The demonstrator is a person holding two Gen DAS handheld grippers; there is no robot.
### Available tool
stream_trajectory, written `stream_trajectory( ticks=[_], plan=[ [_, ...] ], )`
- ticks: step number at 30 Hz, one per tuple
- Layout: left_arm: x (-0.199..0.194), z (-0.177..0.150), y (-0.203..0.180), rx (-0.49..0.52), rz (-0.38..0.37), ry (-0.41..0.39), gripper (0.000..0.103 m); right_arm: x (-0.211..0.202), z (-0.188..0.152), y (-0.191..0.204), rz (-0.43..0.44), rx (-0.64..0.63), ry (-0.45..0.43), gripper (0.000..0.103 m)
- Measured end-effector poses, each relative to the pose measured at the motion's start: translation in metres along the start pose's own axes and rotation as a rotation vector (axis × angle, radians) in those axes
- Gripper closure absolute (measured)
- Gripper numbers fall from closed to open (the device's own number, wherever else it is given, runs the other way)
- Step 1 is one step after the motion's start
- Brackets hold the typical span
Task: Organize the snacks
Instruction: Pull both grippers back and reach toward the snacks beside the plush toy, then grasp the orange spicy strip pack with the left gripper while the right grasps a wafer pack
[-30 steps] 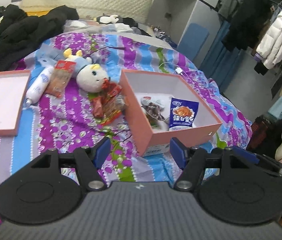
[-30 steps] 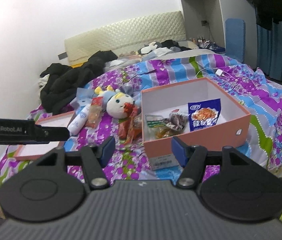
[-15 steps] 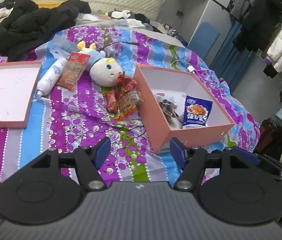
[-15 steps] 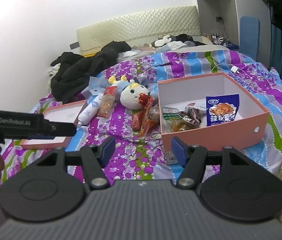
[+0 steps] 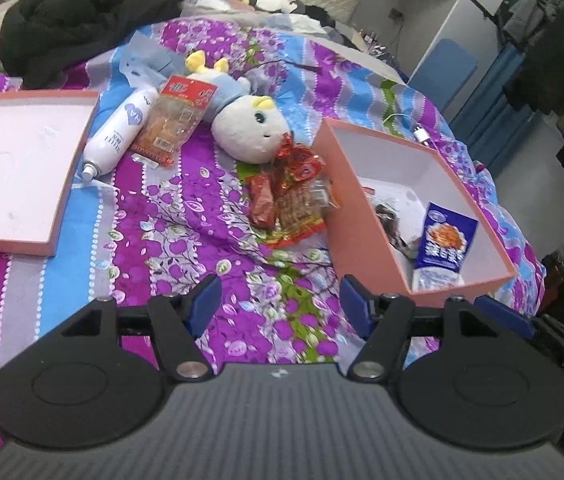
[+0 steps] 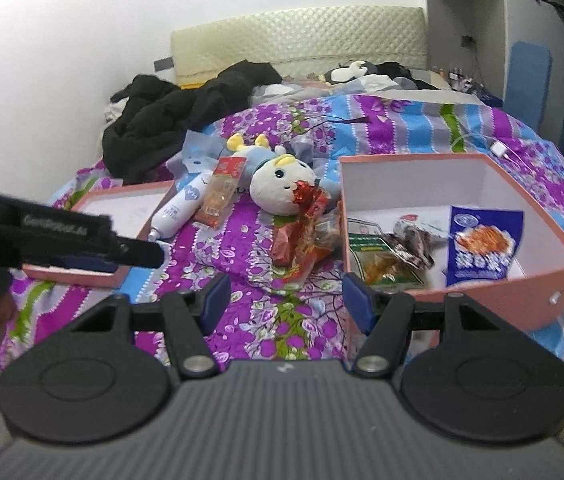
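A pink open box (image 5: 358, 236) (image 6: 538, 292) sits on the bed at right. It holds a blue snack packet (image 5: 444, 248) (image 6: 482, 246) and other packets (image 6: 390, 252). A pile of red snack packets (image 5: 290, 200) (image 6: 306, 236) lies just left of the box. Another red-topped packet (image 5: 175, 120) (image 6: 221, 192) lies by a white bottle (image 5: 119, 132) (image 6: 179, 208). My left gripper (image 5: 279, 304) is open and empty above the bedspread, short of the pile. My right gripper (image 6: 284, 296) is open and empty, near the box's front corner.
A plush toy (image 5: 245, 128) (image 6: 277, 188) lies behind the pile. The pink box lid (image 5: 57, 208) (image 6: 77, 276) lies at left. Black clothes (image 5: 81, 12) are heaped at the bed's head. A charger cable (image 6: 500, 150) lies behind the box. The left gripper body (image 6: 41, 240) shows in the right wrist view.
Both grippers have moved forward and closer to the bed. The snacks and box now look larger. Both stay open and empty.
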State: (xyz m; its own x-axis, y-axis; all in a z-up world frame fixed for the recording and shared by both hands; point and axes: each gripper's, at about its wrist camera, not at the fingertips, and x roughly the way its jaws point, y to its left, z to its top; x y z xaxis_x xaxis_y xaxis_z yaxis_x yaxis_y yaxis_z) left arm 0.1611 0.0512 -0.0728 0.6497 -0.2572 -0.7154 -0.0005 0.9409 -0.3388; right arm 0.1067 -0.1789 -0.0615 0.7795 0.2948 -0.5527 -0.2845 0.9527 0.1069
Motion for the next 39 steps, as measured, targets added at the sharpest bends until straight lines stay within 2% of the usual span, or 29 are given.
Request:
stream_trajectory(
  ticks=[8,11,16,20,22,29,34,36,37,38,39],
  plan=[
    [0.087,0.044,0.034,-0.008,-0.031,0.056,0.033,0.073,-0.004,0.027,-0.057,-0.058,0.029,0.044],
    [0.123,0.059,0.044,-0.004,-0.042,0.086,0.033,0.101,-0.009,0.034,-0.075,-0.069,0.055,0.053],
    [0.181,0.080,0.058,0.007,-0.070,0.118,0.033,0.148,-0.020,0.046,-0.164,-0.085,0.076,0.057],
    [0.224,0.090,0.071,-0.028,-0.097,0.158,0.033,0.180,-0.024,0.051,-0.267,-0.121,0.100,0.057],
    [0.243,0.095,0.075,-0.040,-0.121,0.173,0.033,0.191,-0.025,0.054,-0.324,-0.179,0.088,0.057],
    [0.290,0.107,0.073,-0.034,-0.179,0.217,0.034,0.218,-0.017,0.047,-0.414,-0.276,0.058,0.057],
    [0.314,0.105,0.062,0.021,-0.193,0.243,0.035,0.240,-0.015,0.040,-0.400,-0.307,0.099,0.058],
    [0.321,0.104,0.058,0.047,-0.171,0.240,0.041,0.248,-0.016,0.039,-0.381,-0.300,0.119,0.058],
    [0.323,0.105,0.057,0.057,-0.168,0.238,0.042,0.252,-0.016,0.038,-0.368,-0.302,0.126,0.060],
    [0.325,0.106,0.056,0.065,-0.164,0.236,0.047,0.255,-0.016,0.038,-0.354,-0.302,0.134,0.071],
    [0.326,0.107,0.055,0.070,-0.161,0.238,0.054,0.256,-0.015,0.037,-0.348,-0.301,0.139,0.077]
  ],
)
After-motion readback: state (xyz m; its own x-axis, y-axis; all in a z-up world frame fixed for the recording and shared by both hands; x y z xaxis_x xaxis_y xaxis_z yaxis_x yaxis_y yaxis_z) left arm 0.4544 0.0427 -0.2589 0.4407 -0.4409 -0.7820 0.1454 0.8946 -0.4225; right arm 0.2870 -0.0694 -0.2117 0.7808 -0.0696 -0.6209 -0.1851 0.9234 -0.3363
